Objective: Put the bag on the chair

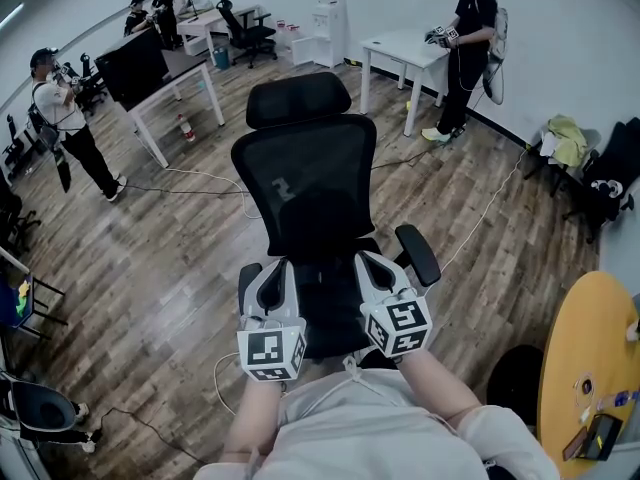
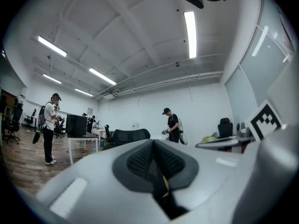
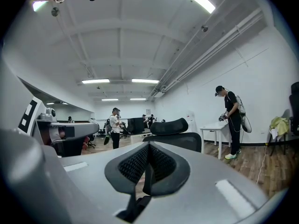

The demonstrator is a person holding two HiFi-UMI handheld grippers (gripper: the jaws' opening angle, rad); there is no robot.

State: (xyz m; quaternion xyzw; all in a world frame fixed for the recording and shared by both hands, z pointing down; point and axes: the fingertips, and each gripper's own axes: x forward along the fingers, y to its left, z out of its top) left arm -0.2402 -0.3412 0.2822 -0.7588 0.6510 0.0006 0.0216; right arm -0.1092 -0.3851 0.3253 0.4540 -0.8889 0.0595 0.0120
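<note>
A black mesh office chair [image 1: 310,178] stands in front of me, its seat turned toward me. My left gripper [image 1: 272,266] and right gripper [image 1: 368,260] are side by side over the near part of the seat, pointing level at the backrest. Both are shut. In the left gripper view the left gripper [image 2: 153,146] has its pads together, with a thin dark strip and a tan sliver at the seam. The right gripper [image 3: 148,148] shows a similar dark strip hanging from its seam. I cannot tell what these strips are. I cannot make out a bag in any view.
White tables [image 1: 405,48] stand at the back, one with a person [image 1: 465,48] beside it. Another person [image 1: 65,118] stands at left by a desk with a monitor [image 1: 135,68]. A yellow round table [image 1: 585,368] is near right, with a dark shape [image 1: 515,383] next to it. Cables [image 1: 200,183] cross the wood floor.
</note>
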